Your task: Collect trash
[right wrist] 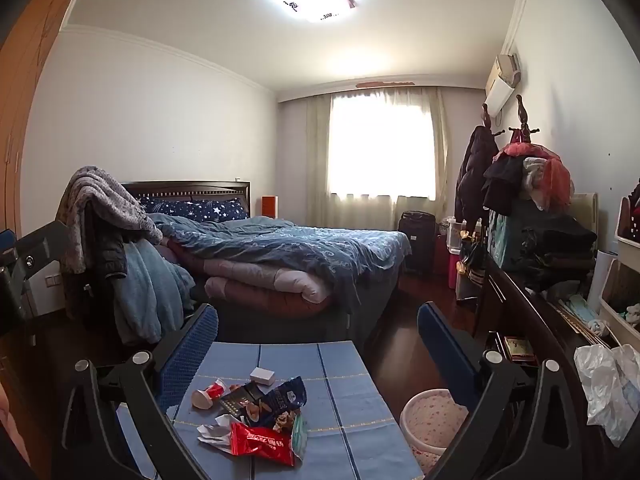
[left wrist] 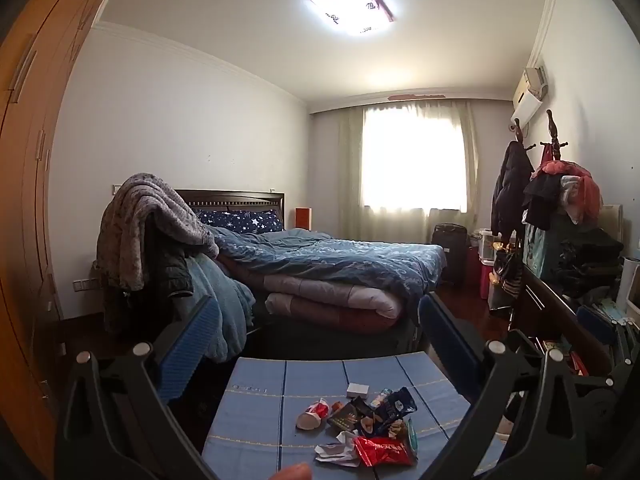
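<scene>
- Bedroom; blue table [right wrist: 352,400] near, bed [right wrist: 300,248] far.
- Wrappers [right wrist: 260,420] lie clustered on the table; bin [right wrist: 432,420] right.
- My left gripper [left wrist: 320,344] and right gripper [right wrist: 318,344]: jaws apart, empty.

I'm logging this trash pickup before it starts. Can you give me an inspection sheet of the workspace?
Surface: table with blue cloth, mostly bare on its right side.
Job's things: red wrapper, dark snack bag, crumpled paper, tipped paper cup, small white box; pink bin on the floor right of the table.
Clutter: white plastic bag on the dresser.
Grippers: left tool open, empty; right tool open, empty.
Cables: nothing seen.
Surroundings: unmade bed, loaded coat rack.
</scene>
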The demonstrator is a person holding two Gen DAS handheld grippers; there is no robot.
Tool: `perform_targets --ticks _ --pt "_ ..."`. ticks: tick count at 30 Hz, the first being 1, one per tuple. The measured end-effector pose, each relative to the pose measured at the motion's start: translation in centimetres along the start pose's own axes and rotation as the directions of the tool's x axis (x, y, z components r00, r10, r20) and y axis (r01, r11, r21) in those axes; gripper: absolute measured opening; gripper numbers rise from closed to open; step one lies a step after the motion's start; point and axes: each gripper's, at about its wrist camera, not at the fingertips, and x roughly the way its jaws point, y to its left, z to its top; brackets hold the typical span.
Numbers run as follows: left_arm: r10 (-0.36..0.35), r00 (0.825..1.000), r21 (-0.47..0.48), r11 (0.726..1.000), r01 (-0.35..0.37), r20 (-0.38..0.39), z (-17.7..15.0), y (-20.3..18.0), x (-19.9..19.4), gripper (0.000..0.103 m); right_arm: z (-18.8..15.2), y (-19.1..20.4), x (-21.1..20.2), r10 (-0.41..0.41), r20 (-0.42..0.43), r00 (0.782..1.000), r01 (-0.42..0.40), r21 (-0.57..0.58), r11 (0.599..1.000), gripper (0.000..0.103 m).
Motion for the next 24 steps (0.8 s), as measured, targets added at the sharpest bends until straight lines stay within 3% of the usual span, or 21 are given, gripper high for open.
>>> perform_targets --ticks 11,24 --pt "-0.016 1.000 -0.021 1.000 0.016 0.006 -0.7 1.1 -0.3 0.100 -0.7 -0.3 0.1 0.005 -0.007 1.000 -0.005 0.001 1.000 0.099" --pt "-0.012 1.000 -0.012 1.000 0.012 -0.022 -0.9 -0.1 0.3 0.100 -0.9 -0.5 0.4 0.010 -0.020 1.000 -0.010 -0.003 1.000 0.099"
